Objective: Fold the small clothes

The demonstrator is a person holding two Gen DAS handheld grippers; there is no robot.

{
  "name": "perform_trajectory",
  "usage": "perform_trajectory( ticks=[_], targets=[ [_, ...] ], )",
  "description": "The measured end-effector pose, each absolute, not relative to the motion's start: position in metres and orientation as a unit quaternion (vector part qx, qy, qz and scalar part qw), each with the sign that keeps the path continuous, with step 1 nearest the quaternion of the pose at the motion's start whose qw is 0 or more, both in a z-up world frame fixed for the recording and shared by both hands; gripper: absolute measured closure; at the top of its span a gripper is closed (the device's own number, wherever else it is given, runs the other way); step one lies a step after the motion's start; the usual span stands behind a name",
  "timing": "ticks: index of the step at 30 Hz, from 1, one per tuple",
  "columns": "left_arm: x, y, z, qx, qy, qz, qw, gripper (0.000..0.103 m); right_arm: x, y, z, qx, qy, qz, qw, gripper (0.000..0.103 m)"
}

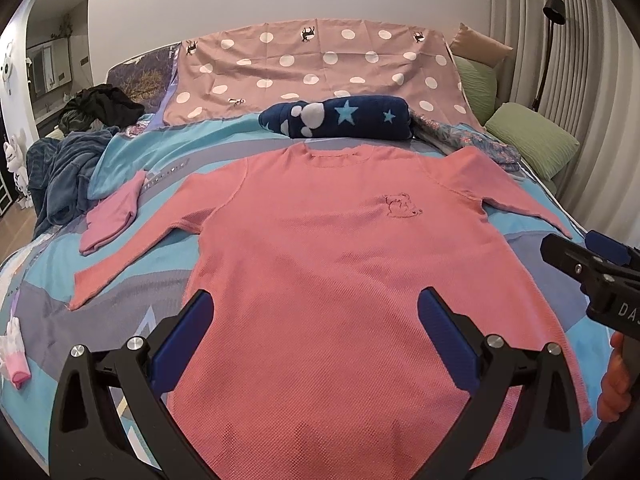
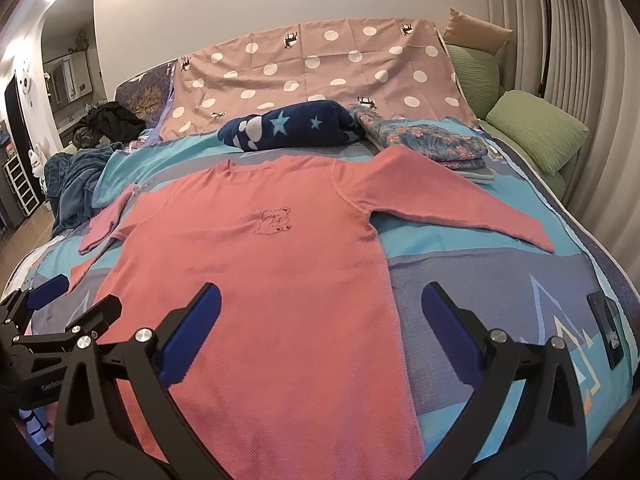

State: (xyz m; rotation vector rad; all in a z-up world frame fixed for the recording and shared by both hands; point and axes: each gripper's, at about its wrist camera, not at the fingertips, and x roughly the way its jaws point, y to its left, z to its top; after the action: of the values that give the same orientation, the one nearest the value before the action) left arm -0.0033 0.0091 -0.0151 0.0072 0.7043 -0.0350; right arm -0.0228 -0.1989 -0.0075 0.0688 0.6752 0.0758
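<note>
A salmon-pink long-sleeved shirt with a small bear outline on the chest lies flat and face up on the bed, both sleeves spread out. My left gripper hovers open over the shirt's lower body, a finger on each side of its middle, holding nothing. My right gripper is open too, straddling the shirt's right side edge near the hem, with nothing between its fingers. Each gripper shows in the other's view: the right gripper at the right edge, the left gripper at the left edge.
The patterned blue bedcover carries a small pink garment left of the shirt, a rolled navy star blanket above the collar, folded floral clothes, green pillows, a dark blanket heap and a tablet.
</note>
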Motion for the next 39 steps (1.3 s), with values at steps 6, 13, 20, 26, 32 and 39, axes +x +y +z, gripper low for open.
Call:
perform_trajectory(
  ticks=[6, 13, 20, 26, 32, 39],
  targets=[
    [-0.002, 0.014, -0.018, -0.002, 0.346, -0.019, 0.938, 0.001, -0.020, -0.194, -0.009, 0.028, 0.336, 0.038, 0.941, 0.002],
    [-0.001, 0.018, -0.021, -0.007, 0.349, -0.018, 0.937, 0.001, -0.018, -0.188, -0.010, 0.024, 0.339, 0.039, 0.940, 0.002],
    [0.000, 0.023, -0.024, -0.017, 0.352, -0.017, 0.936, 0.001, -0.017, -0.182, -0.011, 0.017, 0.342, 0.041, 0.939, 0.002],
    [0.001, 0.026, -0.025, -0.021, 0.352, -0.016, 0.935, 0.001, -0.015, -0.179, -0.012, 0.015, 0.345, 0.043, 0.938, 0.002],
    [0.002, 0.031, -0.027, -0.025, 0.354, -0.016, 0.935, 0.001, -0.013, -0.176, -0.012, 0.016, 0.346, 0.042, 0.937, 0.002],
    [0.003, 0.033, -0.028, -0.027, 0.355, -0.016, 0.934, 0.001, -0.012, -0.173, -0.015, 0.012, 0.349, 0.043, 0.936, 0.002]
  ],
)
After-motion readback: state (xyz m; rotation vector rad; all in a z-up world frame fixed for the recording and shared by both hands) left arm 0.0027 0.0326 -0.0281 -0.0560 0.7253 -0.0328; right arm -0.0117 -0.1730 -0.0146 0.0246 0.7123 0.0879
